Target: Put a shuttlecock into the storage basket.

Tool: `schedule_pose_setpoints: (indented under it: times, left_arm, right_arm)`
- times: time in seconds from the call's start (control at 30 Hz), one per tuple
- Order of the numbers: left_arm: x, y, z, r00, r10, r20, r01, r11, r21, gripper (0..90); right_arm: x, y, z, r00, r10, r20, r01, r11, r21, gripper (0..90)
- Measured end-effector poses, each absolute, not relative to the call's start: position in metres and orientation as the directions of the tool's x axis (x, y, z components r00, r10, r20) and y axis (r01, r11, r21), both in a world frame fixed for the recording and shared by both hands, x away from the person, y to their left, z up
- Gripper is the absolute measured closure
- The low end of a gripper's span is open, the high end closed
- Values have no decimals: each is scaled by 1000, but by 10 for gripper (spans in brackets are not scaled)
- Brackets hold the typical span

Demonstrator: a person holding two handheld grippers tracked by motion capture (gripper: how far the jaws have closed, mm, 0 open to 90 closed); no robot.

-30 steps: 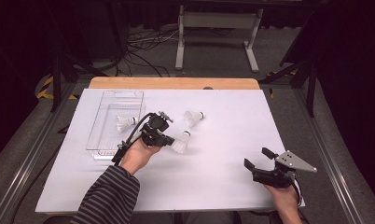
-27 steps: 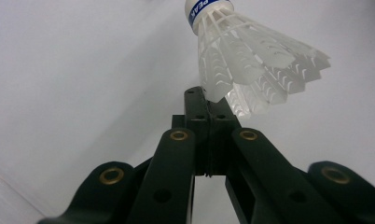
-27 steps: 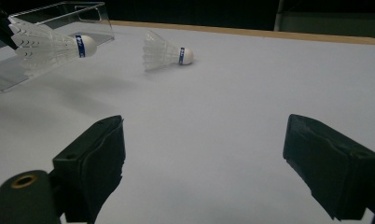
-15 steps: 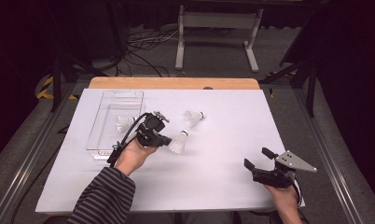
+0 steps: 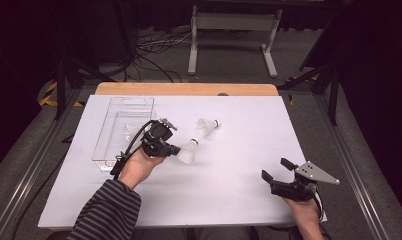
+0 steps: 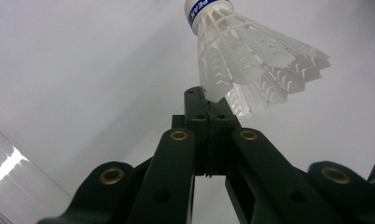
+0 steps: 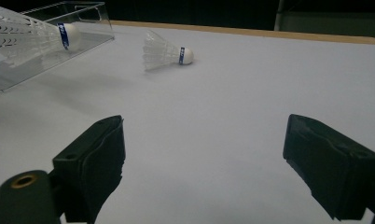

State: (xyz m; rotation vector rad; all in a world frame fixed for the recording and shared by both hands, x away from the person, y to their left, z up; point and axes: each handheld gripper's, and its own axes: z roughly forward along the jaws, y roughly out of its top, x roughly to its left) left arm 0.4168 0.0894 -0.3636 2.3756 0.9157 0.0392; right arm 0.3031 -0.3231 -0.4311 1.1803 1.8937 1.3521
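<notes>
— Shuttlecock (image 6: 251, 56) first: where is it?

— At the tip of the left tongs (image 5: 175, 148), above the white bench (image 5: 239, 185), just right of the clear tray (image 5: 106, 150). Seen from the left tongs' own camera, its skirt edge is pinched between the two black jaws, which are pressed together on it, and its cork with the blue band points up and away.

— Is it touching the bench?

— I cannot tell; from above it sits at the jaw tips with the skirt toward the person.

— Any others?

— A second shuttlecock (image 5: 207, 126) lies on its side on the bench, farther from the person and a little to the right, apart from the held one. A third one (image 5: 132, 131) lies inside the tray.

— And the right tongs (image 5: 276, 170)?

— Low over the bench's near right corner, well apart from everything, jaws wide apart with nothing between them.
</notes>
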Motion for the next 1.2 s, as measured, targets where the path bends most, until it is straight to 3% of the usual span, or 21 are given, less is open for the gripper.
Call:
schedule_pose_setpoints:
  times: [1.2]
  left_arm:
    - [414, 121, -350, 736, 653, -180, 624, -552, 553, 900]
  right_arm:
    - [303, -323, -431, -479, 875, 67, 348, 119, 930, 134]
